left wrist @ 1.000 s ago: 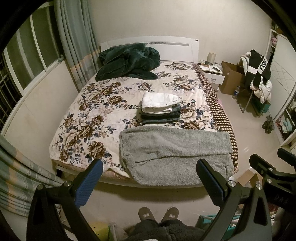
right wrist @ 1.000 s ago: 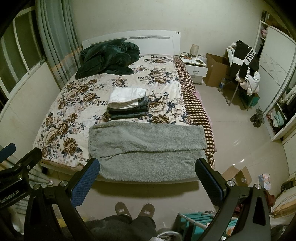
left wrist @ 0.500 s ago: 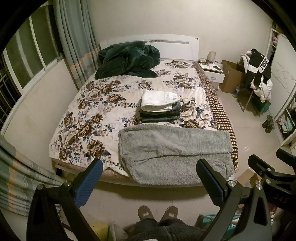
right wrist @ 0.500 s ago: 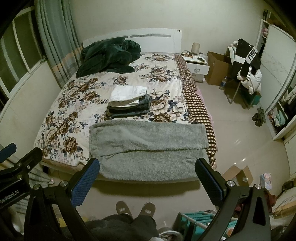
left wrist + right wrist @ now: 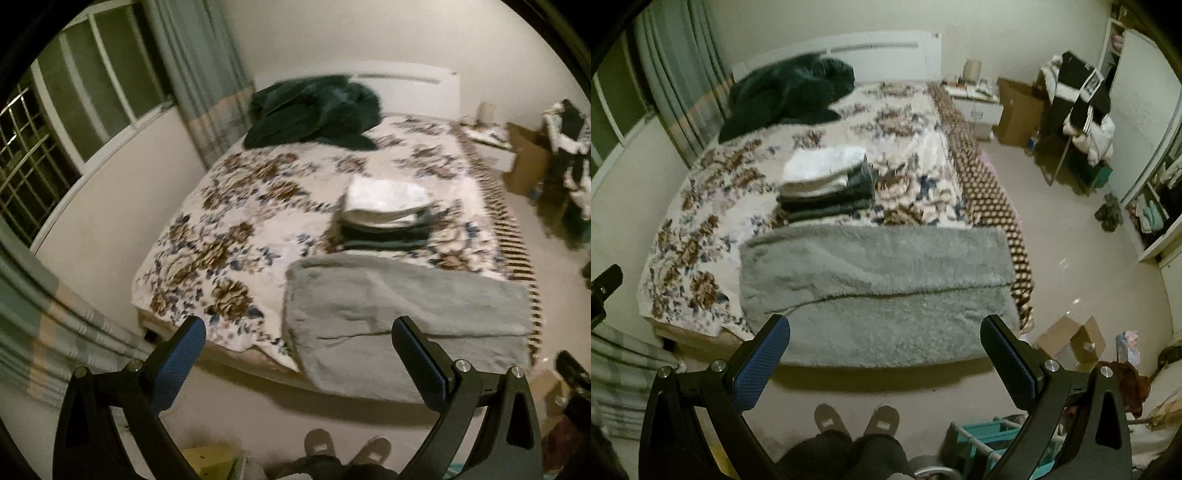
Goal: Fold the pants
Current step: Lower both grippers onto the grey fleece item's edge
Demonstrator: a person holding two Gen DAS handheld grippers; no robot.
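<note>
Grey fleecy pants (image 5: 406, 314) lie folded lengthwise across the foot of the bed, also in the right wrist view (image 5: 879, 288). A stack of folded pants (image 5: 384, 218) with a white pair on top sits behind them on the floral bedspread (image 5: 229, 229); the stack also shows in the right wrist view (image 5: 827, 184). My left gripper (image 5: 299, 354) is open and empty, held above the floor before the bed's foot. My right gripper (image 5: 886, 350) is open and empty, just short of the grey pants' near edge.
A dark green blanket (image 5: 790, 92) is heaped by the headboard. A curtain (image 5: 48, 332) hangs at the left. A nightstand (image 5: 975, 103), cardboard boxes (image 5: 1019, 110), a clothes-laden chair (image 5: 1078, 122) and a teal rack (image 5: 986, 439) stand on the right. The person's slippers (image 5: 857, 417) are below.
Both grippers have swung, the left view turning left and the right view tilting right and closer to the bed. Both jaws stay open. The pants have not moved.
</note>
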